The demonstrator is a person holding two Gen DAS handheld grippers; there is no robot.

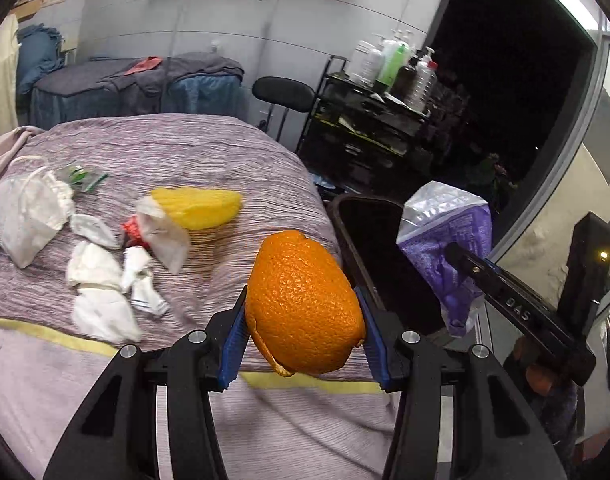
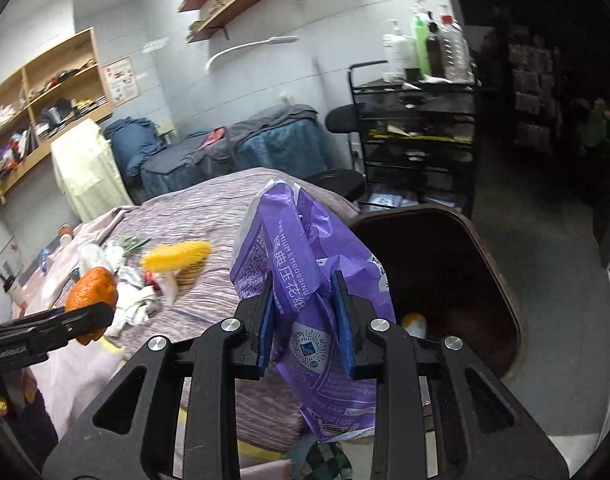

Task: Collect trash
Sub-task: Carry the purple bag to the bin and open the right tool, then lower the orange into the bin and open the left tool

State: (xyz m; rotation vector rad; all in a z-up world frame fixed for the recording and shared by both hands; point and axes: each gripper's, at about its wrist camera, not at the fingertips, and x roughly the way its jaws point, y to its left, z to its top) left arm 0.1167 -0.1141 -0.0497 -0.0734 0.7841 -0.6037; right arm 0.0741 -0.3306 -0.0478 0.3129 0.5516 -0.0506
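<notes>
Orange peel (image 1: 305, 304) upright in left jaws, purple wrapper (image 2: 305, 300) hanging lengthwise in right jaws.

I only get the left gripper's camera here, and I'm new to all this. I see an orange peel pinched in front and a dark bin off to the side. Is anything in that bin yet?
Observer: Yes. The right wrist view looks down into the bin, and one small pale yellowish piece lies at its bottom.
Operator: What does the purple bag say?
Observer: The purple bag reads PREMIUM EMBOSSING, with Chinese characters and a round code mark lower down.
Operator: How is it held?
Observer: The right gripper pinches it at mid-height between two blue pads, beside the bin's near rim.
Operator: And mine?
Observer: Seen from the right, the left gripper holds the orange peel over the bed, not over the bin.
</notes>
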